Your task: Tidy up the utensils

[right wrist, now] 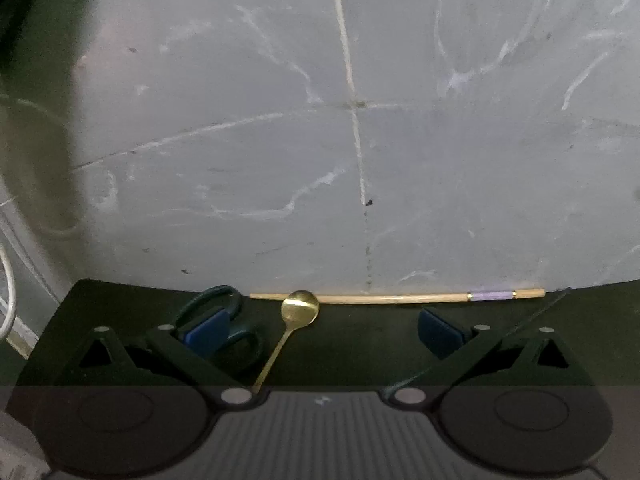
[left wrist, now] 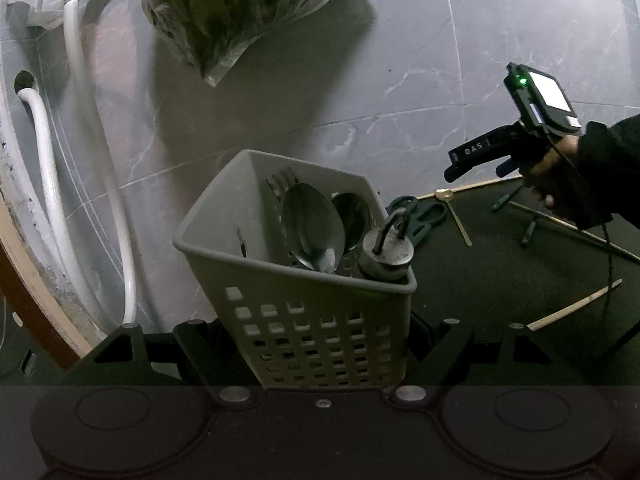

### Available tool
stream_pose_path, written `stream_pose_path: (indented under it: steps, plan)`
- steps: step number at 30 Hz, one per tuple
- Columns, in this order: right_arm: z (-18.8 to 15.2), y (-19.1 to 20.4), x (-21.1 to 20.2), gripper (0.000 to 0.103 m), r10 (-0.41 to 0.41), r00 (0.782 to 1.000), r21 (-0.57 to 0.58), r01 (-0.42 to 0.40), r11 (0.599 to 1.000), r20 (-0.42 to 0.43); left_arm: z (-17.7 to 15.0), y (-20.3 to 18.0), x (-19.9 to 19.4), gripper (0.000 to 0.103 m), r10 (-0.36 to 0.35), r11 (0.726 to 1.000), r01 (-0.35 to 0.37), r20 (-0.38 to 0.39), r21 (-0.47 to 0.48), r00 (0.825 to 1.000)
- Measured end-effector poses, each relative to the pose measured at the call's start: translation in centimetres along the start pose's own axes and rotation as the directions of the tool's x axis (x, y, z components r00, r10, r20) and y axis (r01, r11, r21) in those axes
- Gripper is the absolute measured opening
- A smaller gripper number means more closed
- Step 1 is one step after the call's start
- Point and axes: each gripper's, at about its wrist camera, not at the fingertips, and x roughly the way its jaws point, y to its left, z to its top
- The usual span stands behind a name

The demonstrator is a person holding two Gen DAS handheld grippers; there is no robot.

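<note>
Your left fingers [left wrist: 316,344] clamp the basket [left wrist: 296,280], which already holds spoons [left wrist: 314,226], a fork [left wrist: 280,180] and a padlock [left wrist: 386,250]; on the bench [right wrist: 360,344] the scissors [right wrist: 224,320], chopstick [right wrist: 400,298] and gold spoon [right wrist: 300,307] remain, with your right fingers [right wrist: 320,332] spread wide and empty around that spoon

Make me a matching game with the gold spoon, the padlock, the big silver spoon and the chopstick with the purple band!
Things:
1. gold spoon
2. padlock
3. big silver spoon
4. chopstick with the purple band

Places:
A. standing bowl-up inside the grey basket
B. perched at the basket's corner
C. lying along the far edge of the dark mat
D. lying on the mat between the open right gripper's fingers

Pairs: 1-D, 2-B, 3-A, 4-C
</note>
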Motion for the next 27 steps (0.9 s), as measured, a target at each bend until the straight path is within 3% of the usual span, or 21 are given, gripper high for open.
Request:
stream_pose_path:
  steps: [13, 27]
  plan:
    - [-0.1, 0.4, 3.4, 0.101, -0.040, 0.998, -0.025, 0.039, 0.999, -0.045, 0.0, -0.1, 0.1, 0.082, 0.006, 1.000, -0.006, -0.008, 0.003, 1.000]
    - [-0.9, 1.8, 3.8, 0.076, -0.085, 0.996, -0.089, 0.083, 0.993, -0.020, 0.0, -0.1, 0.2, 0.082, 0.004, 1.000, -0.004, -0.012, 0.002, 1.000]
